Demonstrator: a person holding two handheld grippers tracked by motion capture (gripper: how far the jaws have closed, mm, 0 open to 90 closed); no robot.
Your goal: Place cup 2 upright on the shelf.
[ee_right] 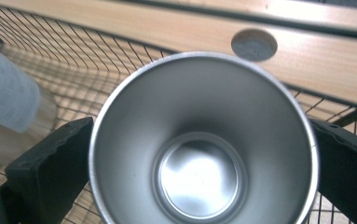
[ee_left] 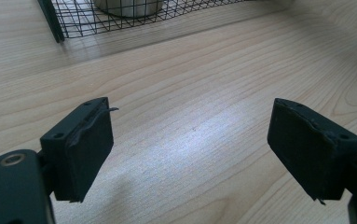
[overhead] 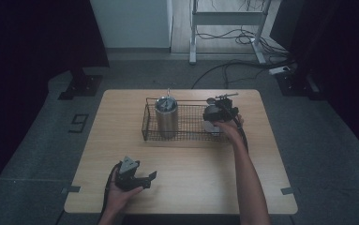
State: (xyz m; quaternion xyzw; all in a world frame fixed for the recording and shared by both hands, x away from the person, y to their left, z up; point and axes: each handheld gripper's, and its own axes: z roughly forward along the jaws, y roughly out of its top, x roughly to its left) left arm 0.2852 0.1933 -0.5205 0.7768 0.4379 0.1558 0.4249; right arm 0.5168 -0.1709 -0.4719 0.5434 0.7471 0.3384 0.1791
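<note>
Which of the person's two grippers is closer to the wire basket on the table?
The right. The right gripper is at the wire basket's right end, jaws around a steel cup there. The left gripper is at the near table edge, well apart.

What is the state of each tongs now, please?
Left tongs: open, empty.
Right tongs: around the steel cup; whether they press cannot be told.

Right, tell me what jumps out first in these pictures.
An open steel cup sits between the jaws of the right gripper, over the right end of the wire basket at mid table; whether the pads press on it cannot be told. A taller lidded steel tumbler stands upright in the basket's left end. The left gripper rests near the table's front edge, jaws apart and empty.
</note>
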